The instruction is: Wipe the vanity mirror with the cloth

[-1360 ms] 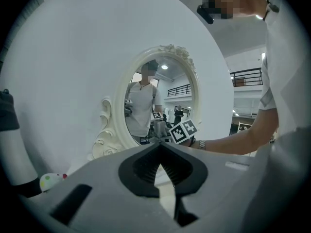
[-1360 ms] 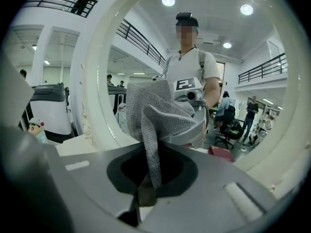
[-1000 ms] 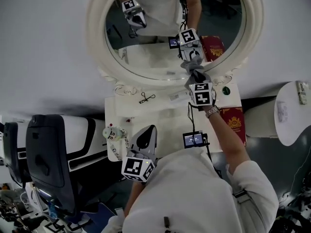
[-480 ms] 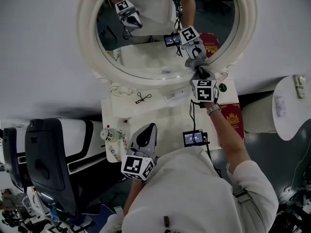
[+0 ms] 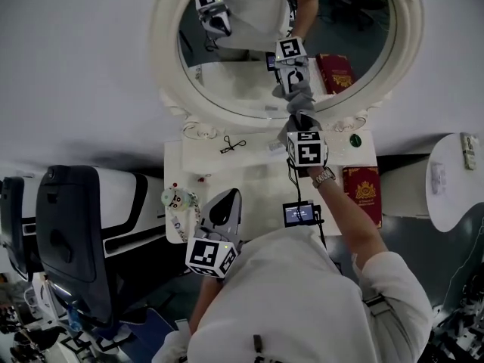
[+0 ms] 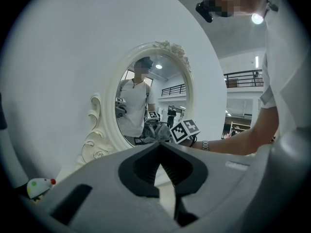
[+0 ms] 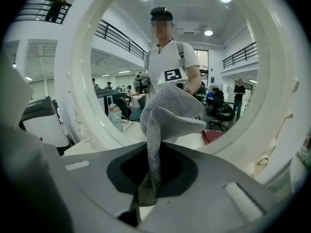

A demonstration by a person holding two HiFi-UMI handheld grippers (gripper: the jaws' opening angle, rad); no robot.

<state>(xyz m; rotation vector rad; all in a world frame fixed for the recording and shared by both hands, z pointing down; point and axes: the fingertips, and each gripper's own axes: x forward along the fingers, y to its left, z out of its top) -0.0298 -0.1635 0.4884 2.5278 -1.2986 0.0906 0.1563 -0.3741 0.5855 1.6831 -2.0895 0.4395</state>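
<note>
Left gripper (image 6: pixel 159 145), pressed together and empty, is held over the near edge of the bench (image 5: pixel 249 176); beyond it, the grey cloth (image 7: pixel 170 110) is pinched by the right gripper (image 7: pixel 149 178) and set against the lower glass of the vanity mirror (image 5: pixel 234 89)

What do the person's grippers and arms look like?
The left gripper and right gripper are grey, each with a cube of black-and-white square markers. A black cable runs from the right one. White short-sleeved shirt; watch on the right wrist.
</note>
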